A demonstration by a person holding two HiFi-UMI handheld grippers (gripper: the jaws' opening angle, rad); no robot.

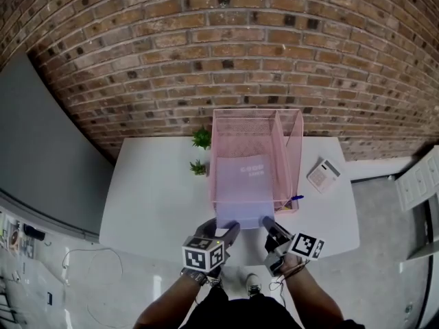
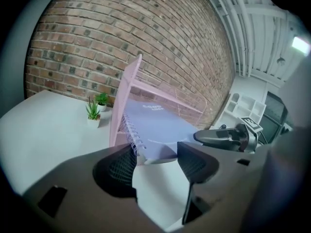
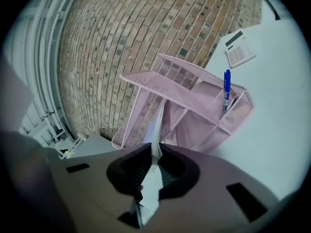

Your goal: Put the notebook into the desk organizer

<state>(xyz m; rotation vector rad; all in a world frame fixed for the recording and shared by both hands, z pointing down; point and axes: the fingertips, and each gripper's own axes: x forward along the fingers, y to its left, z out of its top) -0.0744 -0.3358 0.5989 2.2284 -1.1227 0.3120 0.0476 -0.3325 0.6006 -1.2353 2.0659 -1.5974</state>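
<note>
Your right gripper [image 3: 155, 155] is clamping the near edge of the lavender spiral notebook [image 1: 241, 184]. Your left gripper [image 2: 156, 152] is standing wide open at the notebook's spiral corner, with neither pad pressing on it. The notebook is lying partway inside the pink mesh desk organizer [image 1: 291, 142], its near edge overhanging the front lip. The white table [image 1: 158, 197] is lying bare on your left.

bench [image 1: 151, 184]: white, against brick wall [image 1: 219, 46] | potted plant [image 1: 202, 138]: small, near wall | second potted plant [image 1: 198, 167]: just in front of it | calculator [image 1: 324, 175]: flat, bench's right side | pen [image 3: 227, 89]: blue, upright
</note>
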